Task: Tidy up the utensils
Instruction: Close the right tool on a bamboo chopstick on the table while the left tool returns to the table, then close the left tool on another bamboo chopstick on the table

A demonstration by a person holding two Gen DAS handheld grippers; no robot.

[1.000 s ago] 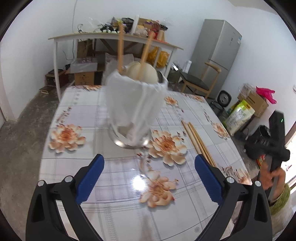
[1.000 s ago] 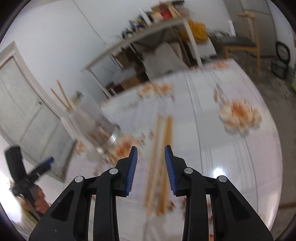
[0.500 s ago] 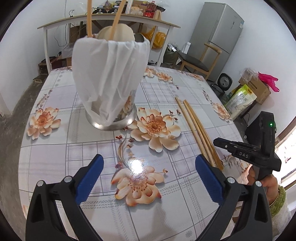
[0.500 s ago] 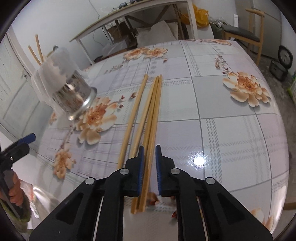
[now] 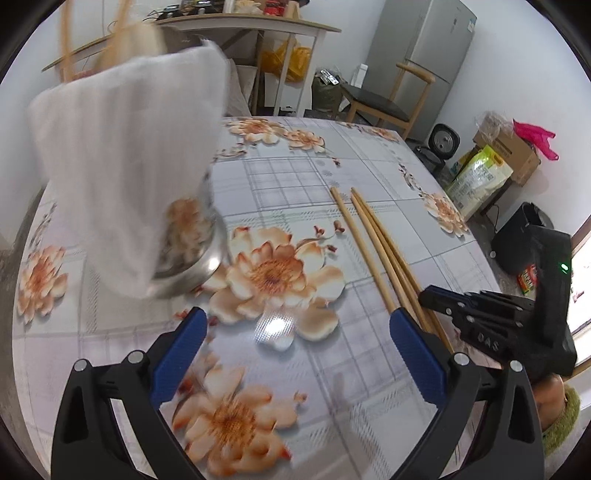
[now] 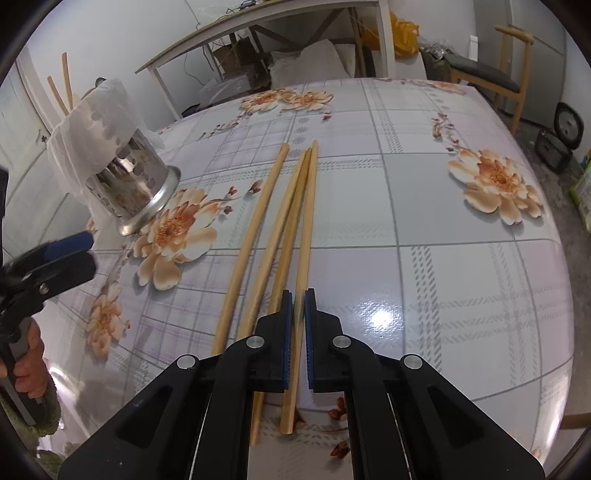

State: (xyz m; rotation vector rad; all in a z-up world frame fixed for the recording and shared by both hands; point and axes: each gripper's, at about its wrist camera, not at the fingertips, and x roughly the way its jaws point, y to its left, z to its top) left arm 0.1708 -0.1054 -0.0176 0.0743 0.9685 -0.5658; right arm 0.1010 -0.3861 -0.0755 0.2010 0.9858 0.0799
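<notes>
Several wooden chopsticks (image 6: 258,221) lie side by side on the flowered table (image 6: 443,258). The jaws of my right gripper (image 6: 297,306) are closing, and the pads pinch the near part of the rightmost chopstick (image 6: 308,221). From the left wrist view, the right gripper (image 5: 439,299) sits low over the chopsticks' (image 5: 373,243) near ends. A perforated metal utensil holder (image 6: 136,188) draped in white cloth (image 5: 129,147) stands to the left, with chopsticks sticking out of it. My left gripper (image 5: 295,328) is open and holds nothing, just in front of the holder (image 5: 192,251).
A wooden chair (image 5: 384,107) and a grey fridge (image 5: 424,55) stand beyond the table's far edge. A cluttered side table (image 5: 258,22) lines the back wall. Bags and boxes (image 5: 491,166) sit on the floor to the right. A person's hand (image 6: 26,369) grips the left tool.
The right gripper dropped onto the chopsticks and its jaws closed from wide apart onto the rightmost one. The left gripper moved down and closer to the holder, which now fills the upper left.
</notes>
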